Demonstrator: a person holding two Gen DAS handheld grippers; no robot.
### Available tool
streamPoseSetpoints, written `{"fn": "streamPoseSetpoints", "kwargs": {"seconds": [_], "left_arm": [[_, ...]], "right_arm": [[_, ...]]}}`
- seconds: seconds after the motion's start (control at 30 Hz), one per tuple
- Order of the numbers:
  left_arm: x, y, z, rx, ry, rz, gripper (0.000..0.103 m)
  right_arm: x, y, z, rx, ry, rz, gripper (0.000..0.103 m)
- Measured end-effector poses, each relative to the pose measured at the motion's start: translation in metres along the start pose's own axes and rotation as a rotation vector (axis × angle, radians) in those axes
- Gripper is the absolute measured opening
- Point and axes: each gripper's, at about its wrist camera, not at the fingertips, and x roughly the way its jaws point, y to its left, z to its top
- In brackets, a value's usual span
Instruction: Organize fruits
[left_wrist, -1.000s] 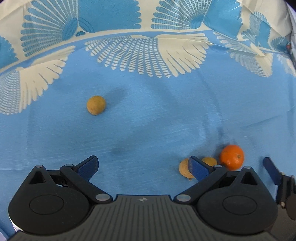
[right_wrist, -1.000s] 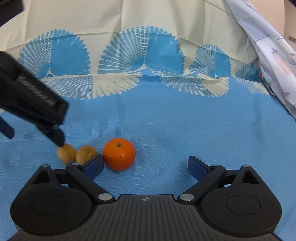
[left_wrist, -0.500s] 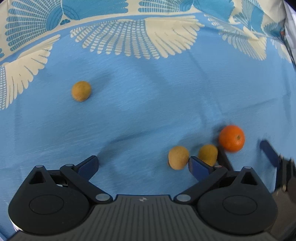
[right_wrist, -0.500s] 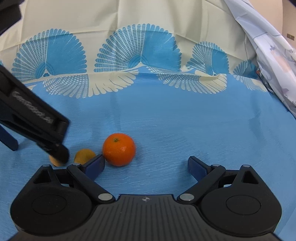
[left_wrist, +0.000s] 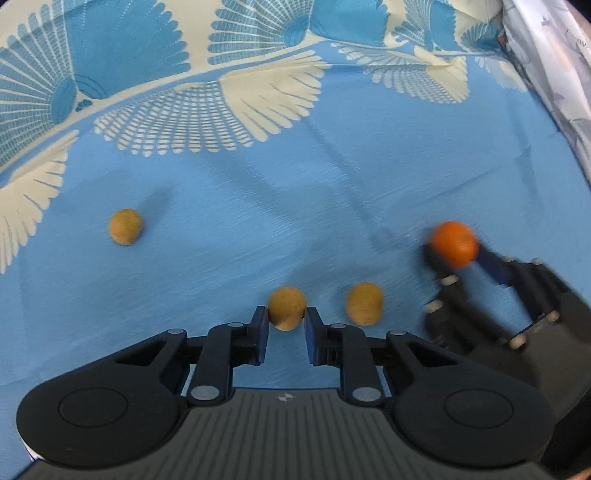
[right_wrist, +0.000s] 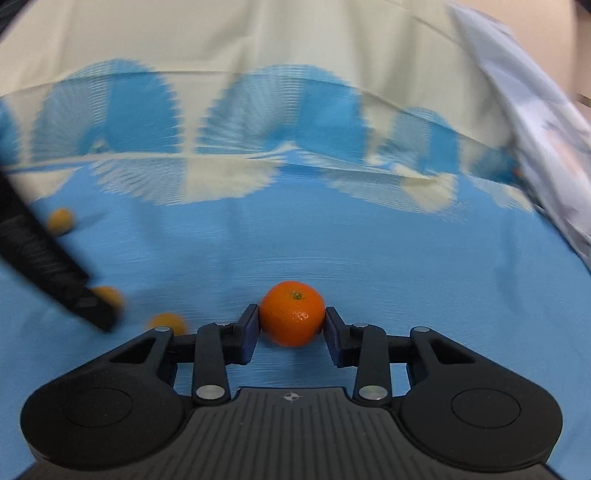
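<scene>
Your right gripper has just been closing, and its blue pads now press both sides of the orange, which sits on the blue patterned cloth; the fruit's underside is hidden behind the jaws. In your left wrist view the same orange is smeared by blur, with the right gripper a dark shape just behind it.

Your left gripper has also just been closing. The middle brown fruit sits between its tips, well to the left of the orange; the pads flank it closely, though their contact faces are turned away from you. A second brown fruit lies just beside it, between it and the orange. A third brown fruit lies far left of the orange, alone.

From the right wrist, the left gripper is cut off by the frame edge and covers part of one blurred brown fruit.
</scene>
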Motion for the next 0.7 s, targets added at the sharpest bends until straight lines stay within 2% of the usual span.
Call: {"fn": "streamPoseSetpoints", "kwargs": {"seconds": [0.13,0.23,0.3,0.33,0.37,0.5,0.7], "left_arm": [[0.009,0.005,0.003,-0.008,0.021,-0.003,0.041],[0.011,0.004,0.007,-0.019,0.014,0.007,0.041],[0.013,0.001,0.008,-0.001,0.002,0.014,0.04],[0.011,0.0,0.006,0.012,-0.01,0.026,0.029],[0.011,-0.002,0.006,0.029,-0.021,0.035,0.025],[0.001,-0.002,0.0,0.036,-0.008,0.043,0.025],[-0.058,0.02,-0.04,-0.054,0.0,0.073,0.025]], "right_arm": [[0.003,-0.01,-0.002,0.049,0.012,-0.006,0.039],[0.004,-0.009,-0.003,0.045,0.009,-0.009,0.039],[0.005,-0.011,-0.003,0.05,0.007,-0.006,0.039],[0.005,-0.01,-0.004,0.048,0.006,-0.007,0.039],[0.005,-0.009,-0.004,0.046,0.005,-0.008,0.039],[0.002,-0.011,-0.004,0.07,-0.002,0.004,0.039],[-0.011,-0.018,-0.002,0.114,-0.085,-0.011,0.039]]}}
